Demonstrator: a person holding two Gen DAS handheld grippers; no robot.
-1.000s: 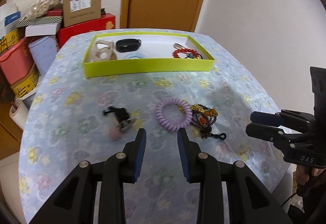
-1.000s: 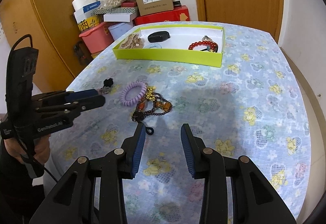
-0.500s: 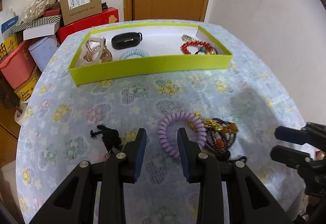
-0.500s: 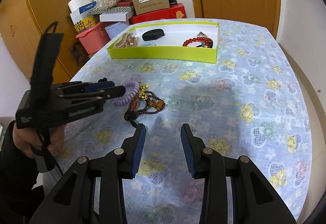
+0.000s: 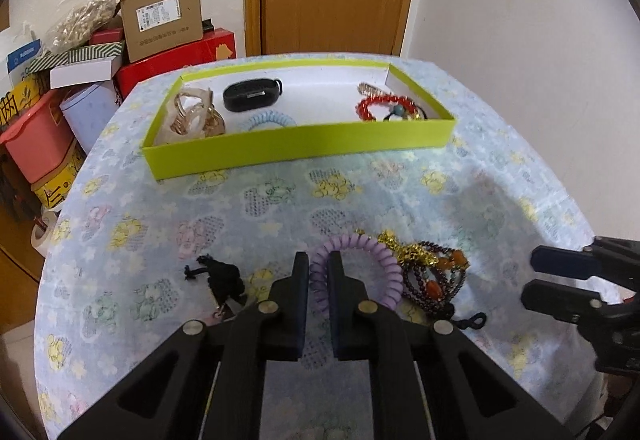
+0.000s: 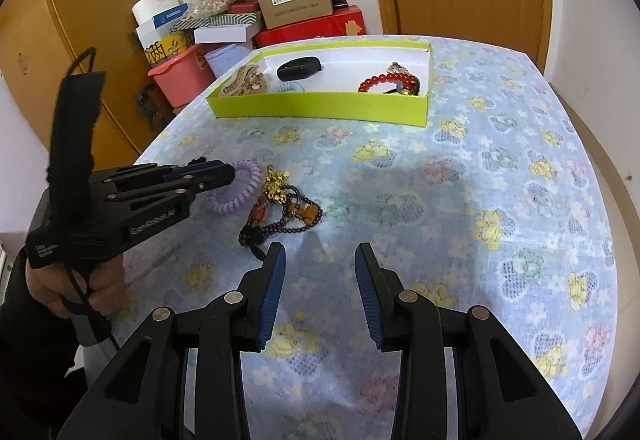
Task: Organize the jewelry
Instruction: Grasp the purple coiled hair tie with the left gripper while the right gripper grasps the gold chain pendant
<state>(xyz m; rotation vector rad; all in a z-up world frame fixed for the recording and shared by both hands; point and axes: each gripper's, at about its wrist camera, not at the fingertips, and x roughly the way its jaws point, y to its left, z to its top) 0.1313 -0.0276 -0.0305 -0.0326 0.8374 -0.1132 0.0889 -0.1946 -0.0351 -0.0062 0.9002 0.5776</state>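
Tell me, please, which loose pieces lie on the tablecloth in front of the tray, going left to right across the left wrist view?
black hair tie → purple spiral hair tie, with the left gripper closed on its left side → dark beaded bracelet with gold charms.

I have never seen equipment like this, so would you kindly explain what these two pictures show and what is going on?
These are two hand-held claws, one in each of a person's hands, each carrying a camera that looks along its fingers. One picture is from the left claw, the other from the right claw. On the flowered tablecloth lie a purple coil hair tie, a dark beaded bracelet and a small black item. A green tray already holds other pieces. The left claw's fingers are closed on the hair tie's rim; the right claw is open, holding nothing.
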